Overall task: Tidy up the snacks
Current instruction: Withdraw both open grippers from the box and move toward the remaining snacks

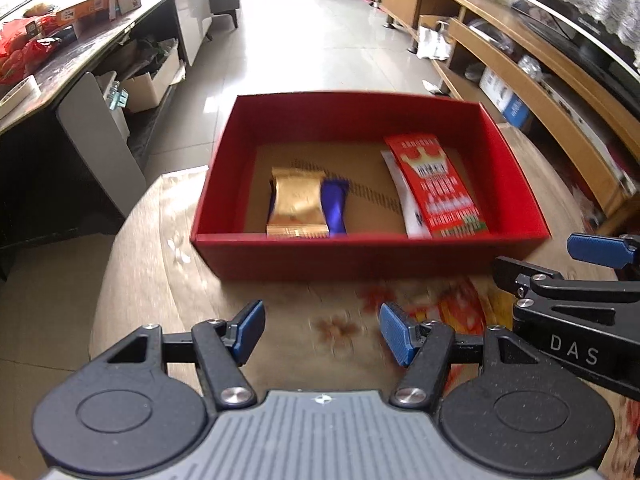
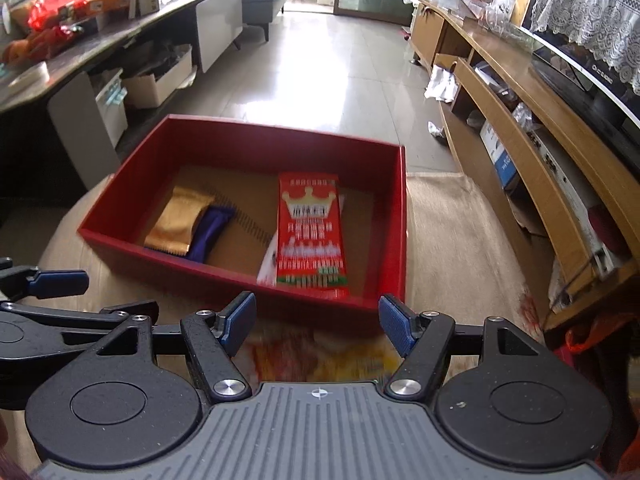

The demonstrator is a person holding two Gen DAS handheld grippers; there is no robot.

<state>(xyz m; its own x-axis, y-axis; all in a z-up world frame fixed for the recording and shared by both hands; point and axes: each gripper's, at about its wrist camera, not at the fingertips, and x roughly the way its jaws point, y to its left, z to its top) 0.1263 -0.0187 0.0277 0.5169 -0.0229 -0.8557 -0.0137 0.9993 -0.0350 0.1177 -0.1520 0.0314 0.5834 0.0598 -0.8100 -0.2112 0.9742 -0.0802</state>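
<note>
Hovering over the bench (image 1: 160,216), both grippers tilt steeply downward on the near side of the red box (image 1: 360,252). Left gripper (image 1: 322,334): jaws parted, nothing between the blue pads, only the flowered cloth (image 1: 336,320) below them. Released. Right gripper (image 2: 318,326): same stance, jaws spread, empty, released; its pads sit just short of the box's near wall at the near right corner.

From the left wrist view, the right gripper's finger shows at 3 o'clock, close alongside. From the right wrist view, the left gripper's finger shows at 9 o'clock. The two tools are side by side, near each other but apart.

Red box stands open at 12 o'clock of both grippers, on the cloth-covered bench. Inside, on a brown liner:
- gold packet (image 1: 296,204), toward the box's left half, lying flat near the near wall
- purple packet (image 1: 334,208), touching the gold one on its right and partly under it
- red packet (image 1: 436,184) with a crown print, toward the right, lying on top of a white packet (image 1: 408,208) whose edge shows at its left.

Edges are blurred in both views.
</note>
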